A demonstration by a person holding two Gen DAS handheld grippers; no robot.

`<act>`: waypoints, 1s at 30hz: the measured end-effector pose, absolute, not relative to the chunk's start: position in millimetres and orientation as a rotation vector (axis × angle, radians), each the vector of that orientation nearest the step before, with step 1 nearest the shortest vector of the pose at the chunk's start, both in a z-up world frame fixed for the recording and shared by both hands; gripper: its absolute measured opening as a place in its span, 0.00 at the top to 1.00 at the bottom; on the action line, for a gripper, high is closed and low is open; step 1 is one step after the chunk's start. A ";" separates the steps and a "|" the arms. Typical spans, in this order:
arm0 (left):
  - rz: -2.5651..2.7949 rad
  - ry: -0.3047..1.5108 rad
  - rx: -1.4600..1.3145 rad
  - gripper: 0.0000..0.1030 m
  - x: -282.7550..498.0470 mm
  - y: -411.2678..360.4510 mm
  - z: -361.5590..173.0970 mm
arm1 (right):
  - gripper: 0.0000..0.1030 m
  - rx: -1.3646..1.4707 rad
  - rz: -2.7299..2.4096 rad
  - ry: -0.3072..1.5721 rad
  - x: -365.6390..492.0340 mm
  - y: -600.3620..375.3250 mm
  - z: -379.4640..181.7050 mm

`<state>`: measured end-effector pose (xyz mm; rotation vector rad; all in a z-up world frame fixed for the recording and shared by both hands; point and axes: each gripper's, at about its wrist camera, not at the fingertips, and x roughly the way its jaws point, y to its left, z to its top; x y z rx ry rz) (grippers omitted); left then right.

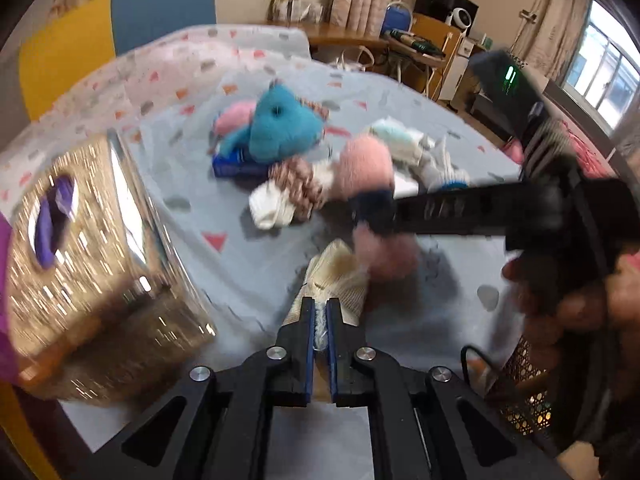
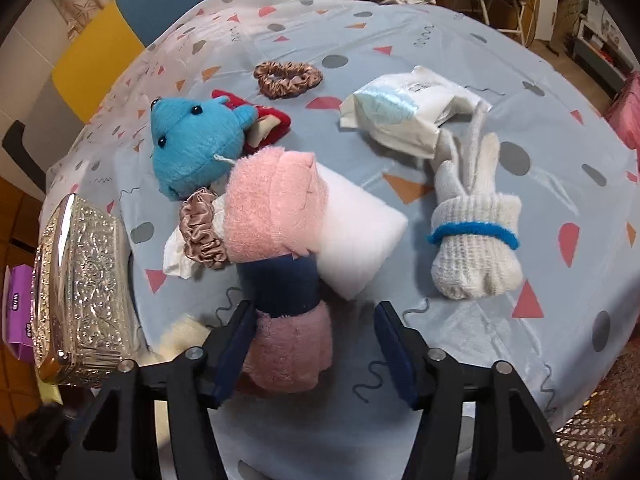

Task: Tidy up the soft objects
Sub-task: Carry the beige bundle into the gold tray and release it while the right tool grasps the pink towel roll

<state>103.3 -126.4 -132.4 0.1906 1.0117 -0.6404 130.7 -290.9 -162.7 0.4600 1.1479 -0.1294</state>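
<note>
My left gripper (image 1: 320, 322) is shut on a cream knitted cloth (image 1: 340, 276), held low over the table. My right gripper (image 2: 314, 336) is open, its fingers on either side of a rolled pink towel with a navy band (image 2: 280, 248); in the left wrist view the right gripper (image 1: 372, 216) reaches in from the right over that towel (image 1: 370, 168). A blue plush toy (image 2: 196, 148) lies behind the towel. A brown scrunchie (image 2: 202, 232) on a white cloth lies at its left. A white sponge block (image 2: 356, 236) lies at its right.
A silver embossed box (image 2: 84, 284) stands at the table's left edge with a purple pack (image 2: 16, 312) beside it. White gloves with a blue band (image 2: 472, 240), a wipes pack (image 2: 404, 108), a second scrunchie (image 2: 286, 74) and a red item (image 2: 268, 124) lie on the patterned tablecloth (image 2: 520, 140). Chairs stand behind.
</note>
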 end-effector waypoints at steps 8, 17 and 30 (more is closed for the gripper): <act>-0.666 0.979 0.297 0.42 92.9 -129.5 -142.4 | 0.62 0.467 -0.089 1.149 132.9 -287.2 -165.5; -0.675 1.017 0.430 0.61 93.4 -151.1 -169.5 | 0.60 0.481 -0.075 1.160 138.0 -287.3 -169.4; -0.702 0.944 0.155 0.62 104.7 -109.7 -78.9 | 0.67 0.456 -0.034 1.172 138.6 -281.2 -168.1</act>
